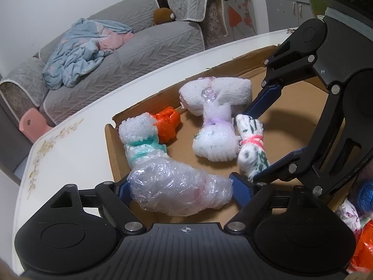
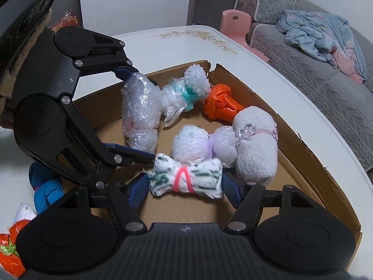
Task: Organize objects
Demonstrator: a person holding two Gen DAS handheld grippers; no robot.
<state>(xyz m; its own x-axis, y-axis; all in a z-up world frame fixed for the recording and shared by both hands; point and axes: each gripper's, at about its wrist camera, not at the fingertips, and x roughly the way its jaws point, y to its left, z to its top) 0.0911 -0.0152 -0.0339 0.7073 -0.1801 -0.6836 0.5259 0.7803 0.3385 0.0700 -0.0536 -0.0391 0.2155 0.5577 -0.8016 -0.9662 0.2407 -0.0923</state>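
Observation:
A shallow cardboard box [image 1: 112, 144] [image 2: 310, 154] lies on the white table. My left gripper [image 1: 179, 187] [image 2: 137, 109] is shut on a clear bubble-wrap bundle with a teal tie [image 1: 172, 182] [image 2: 142, 107], held inside the box at its left side. My right gripper [image 2: 185, 184] [image 1: 254, 144] is shut on a white-and-green patterned bundle with a pink band [image 2: 186, 178] [image 1: 250, 144] over the box floor. In the box also lie an orange plastic bundle [image 1: 166, 123] [image 2: 220, 103], a bubble-wrap bundle with a purple tie [image 1: 214, 135] [image 2: 200, 144] and a white knitted roll [image 1: 221, 92] [image 2: 255, 147].
Outside the box near me lie a blue bundle [image 2: 44, 186] [image 1: 366, 193], a white patterned bundle [image 1: 348, 215] and an orange bundle [image 2: 10, 245] [image 1: 363, 247]. A grey sofa with blue clothes [image 1: 79, 51] [image 2: 319, 37] stands beyond the table edge, with a pink stool [image 2: 235, 25] beside it.

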